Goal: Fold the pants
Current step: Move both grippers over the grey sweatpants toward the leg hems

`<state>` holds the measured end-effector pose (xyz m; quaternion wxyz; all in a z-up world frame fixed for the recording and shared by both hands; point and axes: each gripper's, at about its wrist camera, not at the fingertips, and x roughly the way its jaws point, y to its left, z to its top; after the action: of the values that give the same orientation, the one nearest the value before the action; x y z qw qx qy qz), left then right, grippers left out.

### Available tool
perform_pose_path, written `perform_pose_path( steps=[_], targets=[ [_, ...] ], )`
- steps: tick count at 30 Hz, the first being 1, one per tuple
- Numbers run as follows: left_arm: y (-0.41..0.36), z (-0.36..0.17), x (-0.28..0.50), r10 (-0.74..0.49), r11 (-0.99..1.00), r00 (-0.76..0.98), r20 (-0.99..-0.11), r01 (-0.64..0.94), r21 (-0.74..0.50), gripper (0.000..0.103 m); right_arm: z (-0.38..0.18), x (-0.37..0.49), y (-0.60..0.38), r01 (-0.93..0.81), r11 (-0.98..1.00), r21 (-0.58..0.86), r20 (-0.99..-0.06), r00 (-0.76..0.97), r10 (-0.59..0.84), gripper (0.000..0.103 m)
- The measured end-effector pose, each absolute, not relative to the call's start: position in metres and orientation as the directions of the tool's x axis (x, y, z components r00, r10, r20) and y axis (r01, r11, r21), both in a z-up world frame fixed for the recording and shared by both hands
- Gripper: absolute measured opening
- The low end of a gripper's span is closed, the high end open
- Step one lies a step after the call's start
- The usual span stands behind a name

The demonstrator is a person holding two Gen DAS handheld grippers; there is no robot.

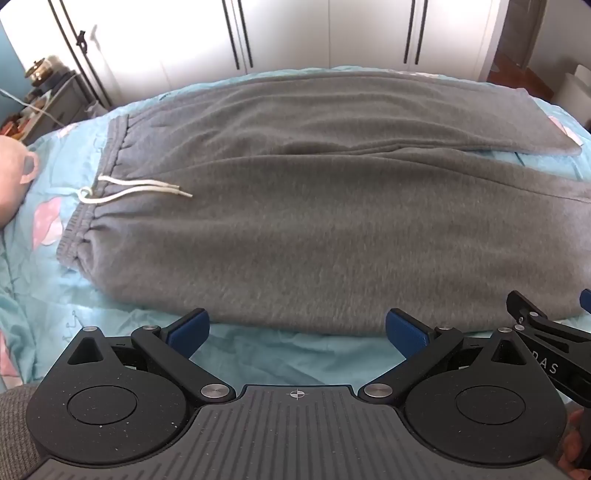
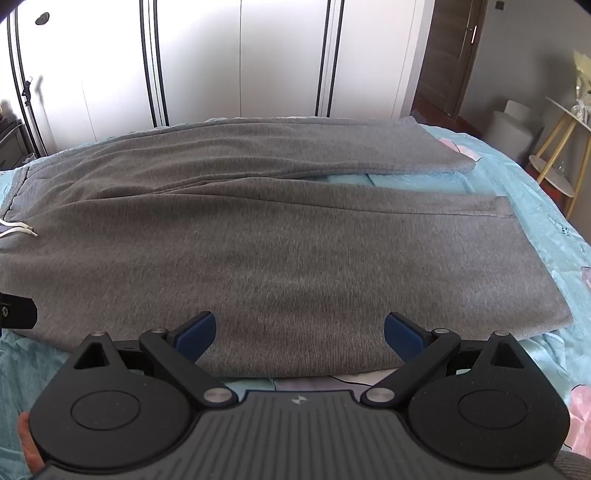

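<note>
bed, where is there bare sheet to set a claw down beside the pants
Bare sheet runs as a strip along the near edge of the grey pants, and left of the waistband. A thin wedge shows between the legs. The middle is covered.

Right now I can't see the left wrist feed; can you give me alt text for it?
Grey sweatpants lie flat across a light blue bedspread, waistband and white drawstring at left, legs running right. The left gripper hangs open over the near edge, holding nothing. White wardrobe doors stand behind.
</note>
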<state>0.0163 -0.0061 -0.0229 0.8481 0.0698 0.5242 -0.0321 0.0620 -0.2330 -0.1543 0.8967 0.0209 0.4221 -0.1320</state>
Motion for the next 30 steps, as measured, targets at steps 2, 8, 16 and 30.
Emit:
perform_pose_path(
  steps=[2,8,16,30],
  targets=[
    [-0.0063,-0.0237,0.0168,0.019,0.988,0.446,-0.895,0.129,0.085,0.103,-0.1545,0.0629,-0.2332,0.254,0.964,-0.074,-0.766,0.604,-0.218,0.098],
    [-0.0071,-0.0261,0.0190,0.022,0.988,0.440,-0.898,0.130,0.087,0.103,-0.1544,0.0643,-0.2337,0.256,0.964,-0.069,-0.765,0.606,-0.216,0.098],
    [-0.0072,-0.0283,0.0203,0.023,0.987,0.435,-0.900,0.132,0.089,0.103,-0.1578,0.0647,-0.2339,0.253,0.965,-0.072,-0.764,0.607,-0.216,0.098],
    [-0.0077,-0.0317,0.0227,0.014,0.991,0.409,-0.912,0.116,0.067,0.103,-0.1514,0.0636,-0.2350,0.240,0.969,-0.064,-0.762,0.615,-0.202,0.098]
  ],
)
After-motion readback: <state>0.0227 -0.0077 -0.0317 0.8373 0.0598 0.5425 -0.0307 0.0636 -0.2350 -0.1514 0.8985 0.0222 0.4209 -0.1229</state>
